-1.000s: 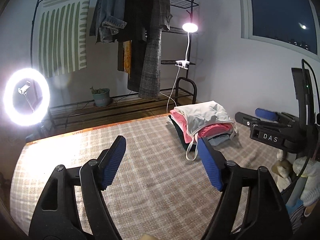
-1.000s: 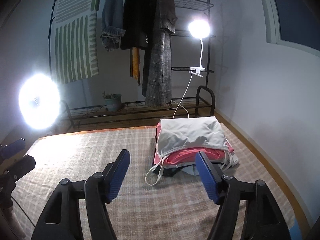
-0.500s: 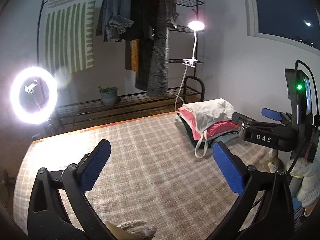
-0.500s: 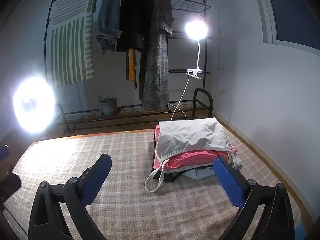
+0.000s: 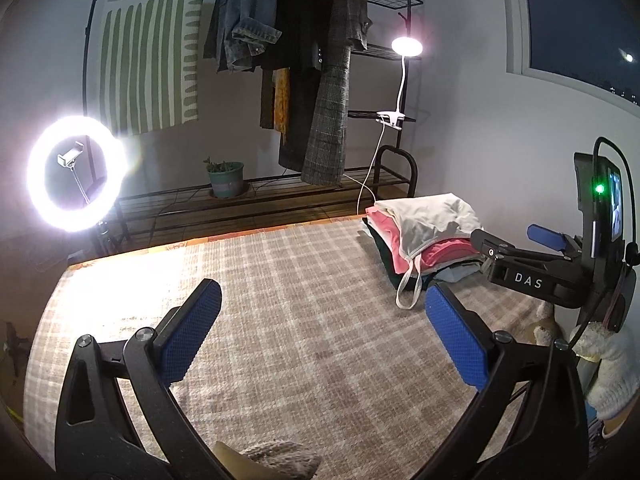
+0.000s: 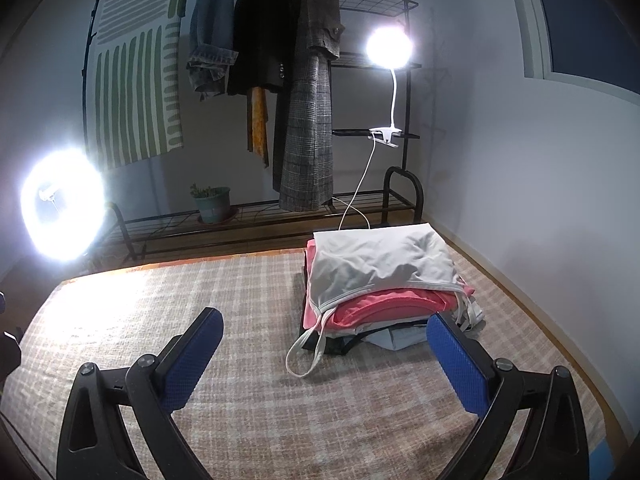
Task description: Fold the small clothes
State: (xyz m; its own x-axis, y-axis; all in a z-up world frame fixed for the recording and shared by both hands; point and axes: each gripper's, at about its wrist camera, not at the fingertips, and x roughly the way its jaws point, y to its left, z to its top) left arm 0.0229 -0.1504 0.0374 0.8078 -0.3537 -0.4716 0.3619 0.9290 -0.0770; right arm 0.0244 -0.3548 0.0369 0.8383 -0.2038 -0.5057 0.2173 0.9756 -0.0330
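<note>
Looking along the left tongs (image 5: 322, 334), spread wide and empty after just opening, the clothes stack (image 5: 424, 240) sits far right on the plaid surface (image 5: 300, 280), with the right tongs (image 5: 520, 262) alongside it. The right view shows its own pads (image 6: 456, 358) wide, empty, the stack (image 6: 384, 280) straight ahead.

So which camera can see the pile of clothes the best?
The right wrist view. The pile of clothes sits near the middle there, with its white top, pink layers and dangling strap all clear. In the left wrist view the pile sits off to the side, and the right gripper hides its far end.
</note>
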